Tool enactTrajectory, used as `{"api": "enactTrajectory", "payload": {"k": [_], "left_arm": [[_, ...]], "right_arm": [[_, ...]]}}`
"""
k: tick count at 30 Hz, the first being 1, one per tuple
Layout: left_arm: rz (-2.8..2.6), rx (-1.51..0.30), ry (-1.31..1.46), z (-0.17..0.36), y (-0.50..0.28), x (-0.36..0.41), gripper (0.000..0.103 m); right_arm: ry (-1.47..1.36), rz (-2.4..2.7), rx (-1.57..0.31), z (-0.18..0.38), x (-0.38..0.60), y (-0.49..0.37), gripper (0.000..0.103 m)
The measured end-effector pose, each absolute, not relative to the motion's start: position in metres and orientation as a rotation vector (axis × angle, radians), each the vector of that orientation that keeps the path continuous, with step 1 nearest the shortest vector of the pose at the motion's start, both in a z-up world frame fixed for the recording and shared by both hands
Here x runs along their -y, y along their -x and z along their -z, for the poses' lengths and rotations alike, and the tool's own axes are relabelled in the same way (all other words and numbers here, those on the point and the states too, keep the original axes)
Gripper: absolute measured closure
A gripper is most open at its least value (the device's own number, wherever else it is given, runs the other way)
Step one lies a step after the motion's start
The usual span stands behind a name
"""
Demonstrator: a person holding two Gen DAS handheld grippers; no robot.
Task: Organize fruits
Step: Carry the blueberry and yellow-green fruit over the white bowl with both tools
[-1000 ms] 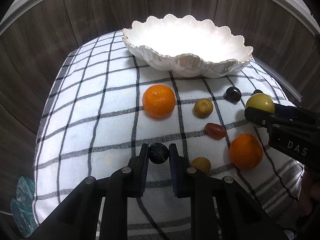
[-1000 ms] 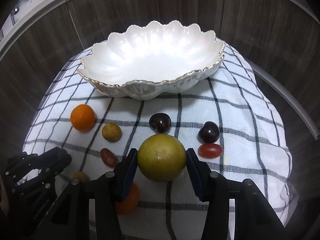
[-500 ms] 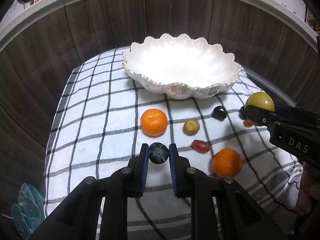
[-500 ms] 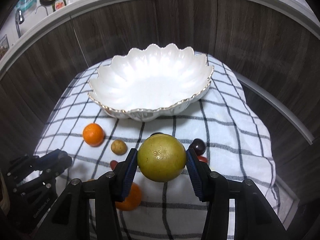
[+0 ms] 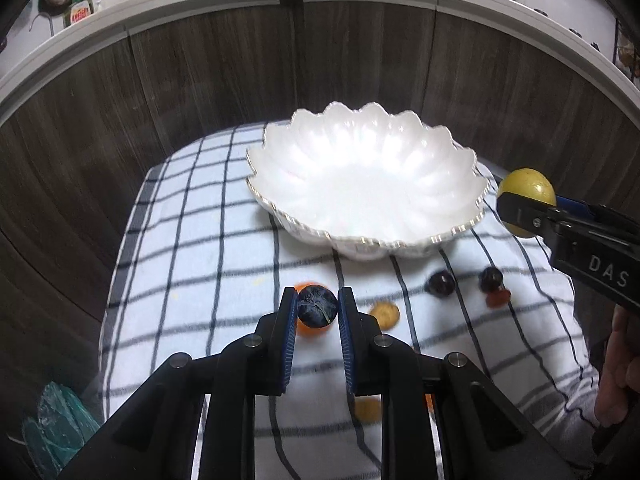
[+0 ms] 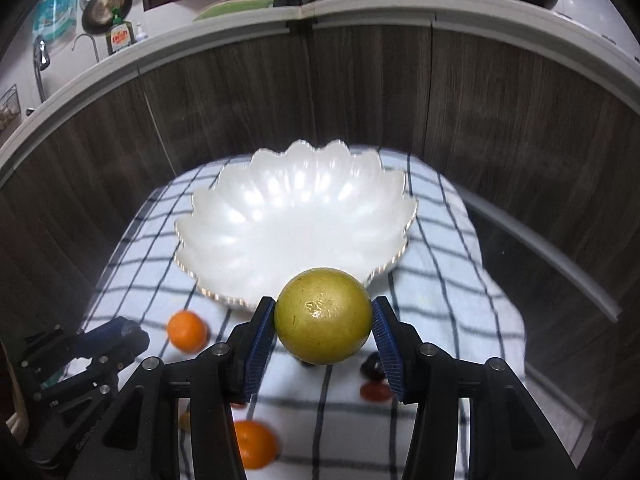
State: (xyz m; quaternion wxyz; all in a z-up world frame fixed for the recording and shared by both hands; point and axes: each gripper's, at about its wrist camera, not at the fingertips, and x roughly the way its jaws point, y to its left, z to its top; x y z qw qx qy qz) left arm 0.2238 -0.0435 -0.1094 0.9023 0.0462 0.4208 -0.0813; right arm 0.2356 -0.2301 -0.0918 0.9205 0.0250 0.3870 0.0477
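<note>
The left gripper (image 5: pixel 317 312) has a dark plum (image 5: pixel 317 306) pinched between its blue pads, held in the air above the checked cloth (image 5: pixel 200 264). The right gripper (image 6: pixel 324 330) is clamped on a yellow-green fruit (image 6: pixel 323 315), level with the near rim of the bowl (image 6: pixel 224 236). Below them on the cloth lie two oranges (image 6: pixel 187 330) (image 6: pixel 254 443), a tan fruit (image 5: pixel 385 314), a red fruit (image 6: pixel 375 391) and two dark cherries (image 5: pixel 441 282) (image 5: pixel 491 279), all short of the bowl. Farther back, the white scalloped bowl sits on the cloth. Behind it stands a dark wood panel (image 6: pixel 360 92).
</note>
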Motion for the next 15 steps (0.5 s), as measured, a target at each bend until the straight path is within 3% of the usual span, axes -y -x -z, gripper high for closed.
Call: {"api": "enactTrajectory", "payload": {"k": [15], "left_arm": [[0.157, -0.837, -0.08, 0.094, -0.275, 0.044, 0.082]], "right_arm": [[-0.054, -0.093, -0.762, 0.074, 0.236, -0.272, 0.053]]}}
